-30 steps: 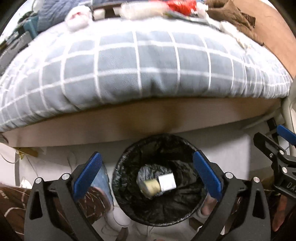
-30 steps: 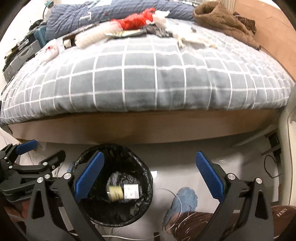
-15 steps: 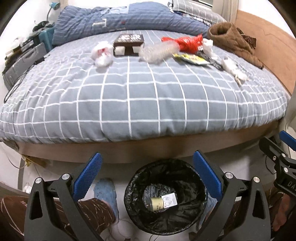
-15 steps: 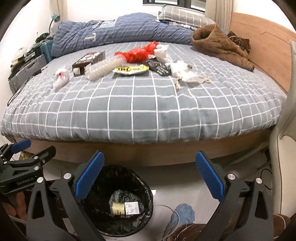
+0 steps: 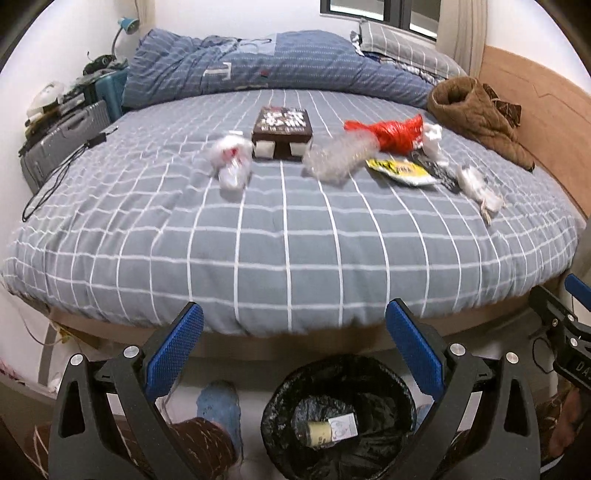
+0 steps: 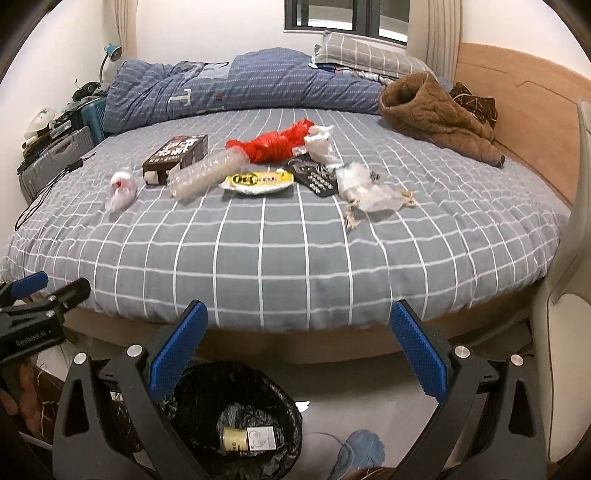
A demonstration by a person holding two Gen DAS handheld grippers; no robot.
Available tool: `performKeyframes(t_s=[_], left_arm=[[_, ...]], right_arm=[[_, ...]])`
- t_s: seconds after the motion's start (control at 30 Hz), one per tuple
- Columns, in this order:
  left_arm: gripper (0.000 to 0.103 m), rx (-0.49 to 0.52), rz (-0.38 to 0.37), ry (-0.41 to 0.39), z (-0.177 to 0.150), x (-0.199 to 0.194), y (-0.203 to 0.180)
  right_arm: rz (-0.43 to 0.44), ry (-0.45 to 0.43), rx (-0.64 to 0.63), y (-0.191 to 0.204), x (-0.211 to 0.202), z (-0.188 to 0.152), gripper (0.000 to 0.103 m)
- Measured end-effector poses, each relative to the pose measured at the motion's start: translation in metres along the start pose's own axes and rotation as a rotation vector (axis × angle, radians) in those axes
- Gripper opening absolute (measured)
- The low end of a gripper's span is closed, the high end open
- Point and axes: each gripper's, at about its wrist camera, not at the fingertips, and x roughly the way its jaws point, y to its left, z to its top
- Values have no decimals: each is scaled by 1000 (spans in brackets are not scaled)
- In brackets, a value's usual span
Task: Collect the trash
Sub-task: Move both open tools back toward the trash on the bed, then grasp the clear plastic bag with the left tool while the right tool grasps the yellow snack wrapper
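Both views lifted from trash bin [image 5: 338,417] to bed [image 5: 295,236]; left gripper [image 5: 294,354], right gripper [image 6: 297,350] spread, empty; next pickup: litter beyond bin

A wide bed [image 6: 295,236] under a grey white-checked cover fills the white-walled room, a dark-framed window [image 6: 347,16] behind it.
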Motion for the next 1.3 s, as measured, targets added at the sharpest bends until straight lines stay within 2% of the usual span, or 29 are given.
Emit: performKeyframes(t_s=[0.13,0.43,0.77,1.3], left_arm=[[97,-3,-5,-21,15,3,6],[97,-17,36,-40,47,21,27],[97,-57,54,-19,77,54,52],[97,-51,94,5,126,109,71]], right_arm=[[-6,-17,-12,-2,6,14,95],[-3,-27,-19,-4,25,39,95],[-15,0,-4,-14,68,71,95],[59,14,-72,38,137,124,95]])
